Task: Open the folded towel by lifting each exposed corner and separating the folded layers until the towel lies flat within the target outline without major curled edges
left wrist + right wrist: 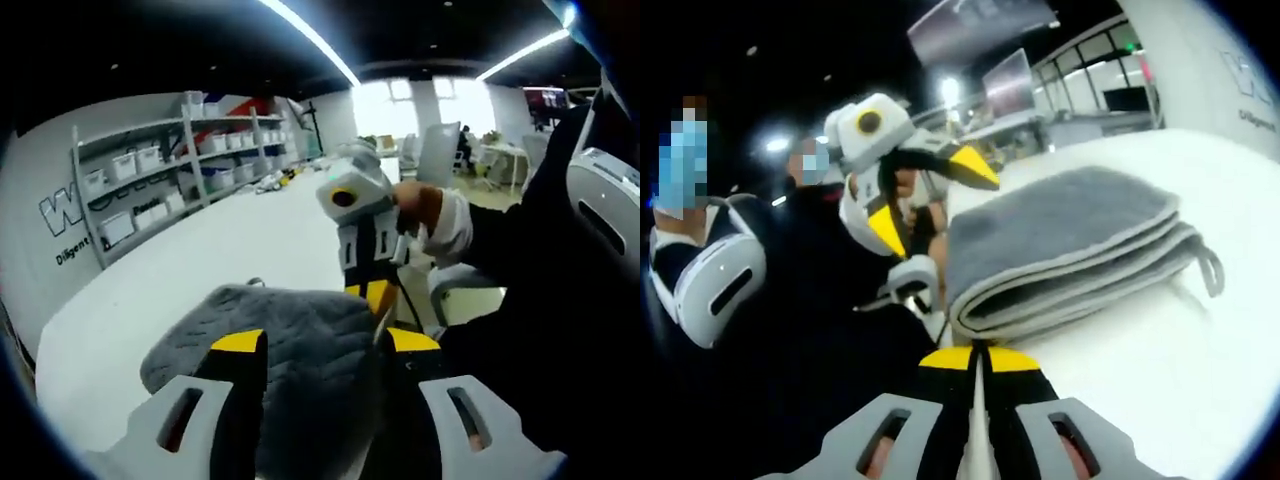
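Note:
A folded grey towel [300, 350] lies on the white table [180, 270], stacked in several layers with a hanging loop [1210, 270] at one corner. My left gripper [325, 340] is open, its yellow-tipped jaws spread on either side of the towel's near part. In the right gripper view the left gripper [930, 198] hangs open above the towel's [1060, 235] left end. My right gripper [980, 358] is shut, its tips just short of the towel's folded edge, and I see nothing between them. In the left gripper view the right gripper [375, 297] points down at the towel's right edge.
Shelves with white bins [150, 180] line the wall beyond the table. A person in dark clothes with a white sleeve [450, 225] stands at the table's edge. Desks and monitors [1005, 80] fill the room behind. Bare tabletop [1160, 380] spreads beside the towel.

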